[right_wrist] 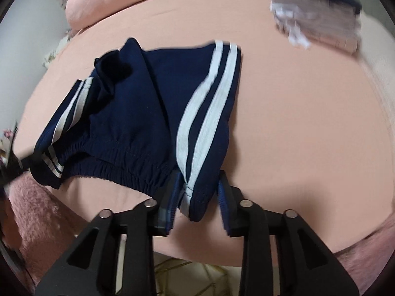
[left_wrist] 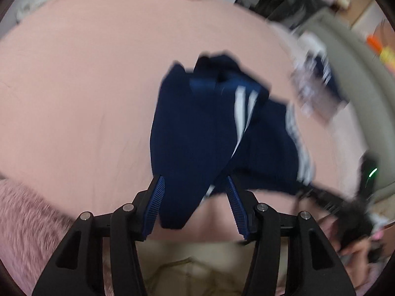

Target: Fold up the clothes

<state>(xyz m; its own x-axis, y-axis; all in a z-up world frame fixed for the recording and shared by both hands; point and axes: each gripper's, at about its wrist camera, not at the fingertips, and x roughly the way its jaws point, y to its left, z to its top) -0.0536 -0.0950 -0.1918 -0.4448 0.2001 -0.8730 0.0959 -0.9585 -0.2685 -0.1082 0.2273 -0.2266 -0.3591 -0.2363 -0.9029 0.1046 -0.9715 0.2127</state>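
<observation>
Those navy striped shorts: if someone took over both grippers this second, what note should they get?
Left gripper: navy cloth of the shorts hangs between its fingers, which stand apart.
Right gripper: fingers either side of the striped corner at the waistband; firm grip not clear.
The shorts lie partly bunched on the pink bed.
Other clothes sit blurred at the far right edge.
Done: shorts picked up at one end. Left: spread flat, fold.

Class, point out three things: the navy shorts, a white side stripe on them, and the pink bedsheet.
Navy shorts (right_wrist: 128, 123): right wrist view, plain front panel above the waistband.
White side stripe (right_wrist: 190, 113): right wrist view, middle of the left stripe.
Pink bedsheet (left_wrist: 74, 98): left wrist view, bare area left of the shorts.
</observation>
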